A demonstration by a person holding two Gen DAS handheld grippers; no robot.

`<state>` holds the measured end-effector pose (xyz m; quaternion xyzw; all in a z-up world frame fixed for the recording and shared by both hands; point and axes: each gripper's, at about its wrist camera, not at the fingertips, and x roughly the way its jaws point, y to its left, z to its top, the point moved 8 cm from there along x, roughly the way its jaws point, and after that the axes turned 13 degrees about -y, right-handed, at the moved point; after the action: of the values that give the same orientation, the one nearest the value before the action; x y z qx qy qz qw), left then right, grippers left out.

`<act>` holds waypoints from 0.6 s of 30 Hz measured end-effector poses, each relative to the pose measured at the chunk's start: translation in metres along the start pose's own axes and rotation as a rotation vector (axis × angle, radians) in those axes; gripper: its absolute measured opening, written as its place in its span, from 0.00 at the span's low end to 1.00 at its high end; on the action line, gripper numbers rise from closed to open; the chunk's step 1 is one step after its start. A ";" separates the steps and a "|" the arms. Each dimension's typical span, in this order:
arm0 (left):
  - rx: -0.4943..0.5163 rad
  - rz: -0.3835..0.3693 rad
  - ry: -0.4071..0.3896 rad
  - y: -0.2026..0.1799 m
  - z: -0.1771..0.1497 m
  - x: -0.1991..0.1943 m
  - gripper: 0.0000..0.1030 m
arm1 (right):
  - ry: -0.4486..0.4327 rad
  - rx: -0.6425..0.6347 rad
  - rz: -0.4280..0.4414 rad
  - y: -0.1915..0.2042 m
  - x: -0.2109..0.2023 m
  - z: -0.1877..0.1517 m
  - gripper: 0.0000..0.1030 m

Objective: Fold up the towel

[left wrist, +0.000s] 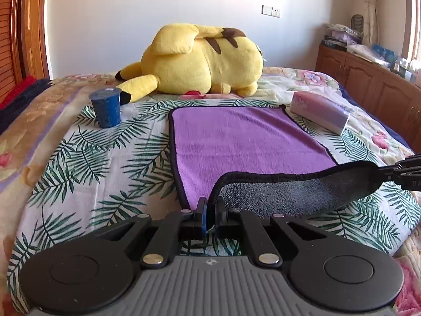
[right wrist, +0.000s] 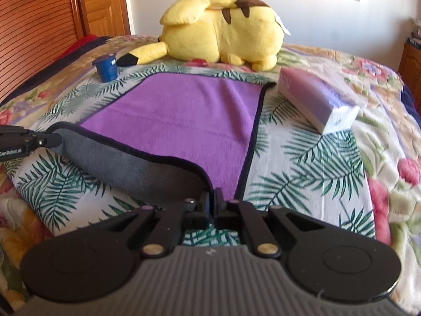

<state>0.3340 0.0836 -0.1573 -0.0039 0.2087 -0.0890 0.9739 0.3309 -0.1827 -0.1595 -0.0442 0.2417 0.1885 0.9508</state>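
Note:
A purple towel (left wrist: 236, 142) with a dark hem and grey underside lies on the leaf-print bedspread (left wrist: 86, 163); it also shows in the right wrist view (right wrist: 184, 115). My left gripper (left wrist: 211, 210) is shut on the towel's near left corner. My right gripper (right wrist: 213, 200) is shut on the near right corner. Both corners are lifted, so the near edge curls up and shows its grey underside (left wrist: 294, 192) between the grippers. The right gripper shows at the right edge of the left wrist view (left wrist: 386, 173), and the left gripper at the left edge of the right wrist view (right wrist: 56, 138).
A yellow plush toy (left wrist: 205, 63) lies beyond the towel's far edge. A blue cup (left wrist: 105, 108) stands at the far left. A pink and purple tissue pack (left wrist: 319, 110) lies by the far right corner. Wooden cabinets (left wrist: 368, 79) stand right of the bed.

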 end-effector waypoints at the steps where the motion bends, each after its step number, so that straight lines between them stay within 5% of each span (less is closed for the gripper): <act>1: 0.000 -0.001 -0.002 0.000 0.002 0.000 0.00 | -0.009 -0.007 0.000 0.000 0.000 0.003 0.03; 18: 0.125 -0.055 -0.058 -0.012 0.048 0.027 0.00 | -0.091 -0.099 0.019 -0.007 0.015 0.044 0.03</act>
<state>0.3755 0.0660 -0.1239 0.0485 0.1742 -0.1283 0.9751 0.3650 -0.1769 -0.1279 -0.0804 0.1889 0.2109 0.9557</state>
